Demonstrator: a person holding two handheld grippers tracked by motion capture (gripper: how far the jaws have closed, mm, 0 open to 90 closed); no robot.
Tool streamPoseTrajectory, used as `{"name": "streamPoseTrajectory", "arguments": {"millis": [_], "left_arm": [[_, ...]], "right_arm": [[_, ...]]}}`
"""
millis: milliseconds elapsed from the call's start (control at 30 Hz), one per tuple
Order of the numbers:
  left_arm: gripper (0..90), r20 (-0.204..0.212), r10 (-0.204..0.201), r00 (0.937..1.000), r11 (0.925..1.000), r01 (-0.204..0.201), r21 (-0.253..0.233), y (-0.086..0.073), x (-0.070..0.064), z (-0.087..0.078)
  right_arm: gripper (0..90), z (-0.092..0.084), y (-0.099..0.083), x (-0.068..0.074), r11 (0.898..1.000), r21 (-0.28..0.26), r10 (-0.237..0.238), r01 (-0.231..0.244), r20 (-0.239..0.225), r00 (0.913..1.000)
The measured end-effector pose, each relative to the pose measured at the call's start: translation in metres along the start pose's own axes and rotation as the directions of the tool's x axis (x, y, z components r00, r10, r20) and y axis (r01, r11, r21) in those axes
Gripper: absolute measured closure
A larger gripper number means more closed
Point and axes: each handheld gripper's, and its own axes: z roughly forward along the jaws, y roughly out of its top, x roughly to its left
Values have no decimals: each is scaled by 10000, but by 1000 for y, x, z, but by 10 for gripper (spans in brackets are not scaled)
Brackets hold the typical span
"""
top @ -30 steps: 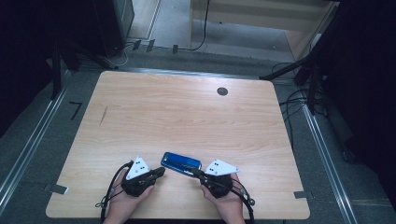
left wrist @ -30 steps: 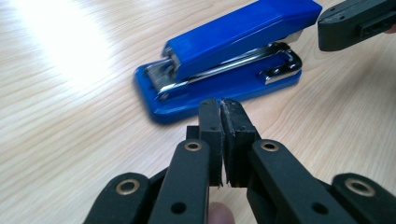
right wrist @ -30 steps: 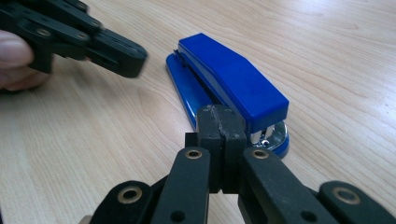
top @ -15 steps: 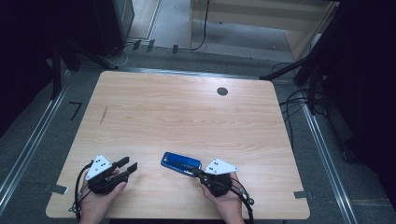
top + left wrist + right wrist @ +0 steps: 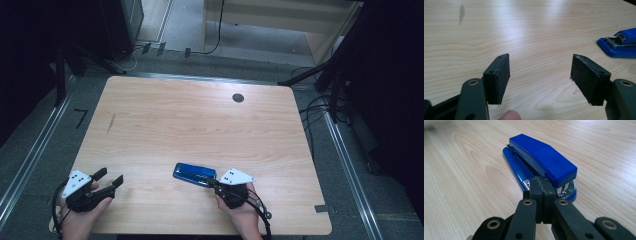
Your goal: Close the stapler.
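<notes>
From the high view, the blue stapler [image 5: 195, 173] lies flat near the front edge of the table [image 5: 200, 125], a little right of centre. The right tongs [image 5: 211, 183] sit at its near end, pressed together, while the left tongs [image 5: 110, 179] are well apart from it at the front left corner, beside a dark streak [image 5: 110, 123] and far from the round cable port [image 5: 238, 98].

Left gripper view: jaws apart, having just been opening, nothing between them but bare wood; the stapler [image 5: 620, 45] peeks in at the right edge.

Right gripper view: jaws shut tight, tips touching the stapler [image 5: 541, 162] at its hinged end, not clamped on it.

My read: the left has let go and backed off. Next it needs a return to the stapler's far end; nothing blocks the way.
</notes>
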Motion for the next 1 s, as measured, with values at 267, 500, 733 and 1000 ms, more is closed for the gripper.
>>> {"name": "streamPoseTrajectory", "arguments": {"millis": [267, 500, 733, 1000], "left_arm": [[180, -367, -147, 9992, 9996, 156, 236, 0, 6, -1], [145, -405, -246, 9989, 9990, 260, 357, 0, 7, 0], [145, -517, -264, 9983, 9988, 286, 405, 0, 8, 0], [147, -508, -352, 9981, 9984, 374, 434, 0, 8, 1]], "right_arm": [[900, 5, 2, -8, 10000, 30, 61, -62, 198, 9998], [900, 9, 3, -17, 9998, 123, 136, -142, 462, 9988], [900, 11, 3, -25, 9990, 88, 423, -428, 460, 9980], [900, 15, 11, -27, 9994, 193, 271, -280, 462, 9986]]}}
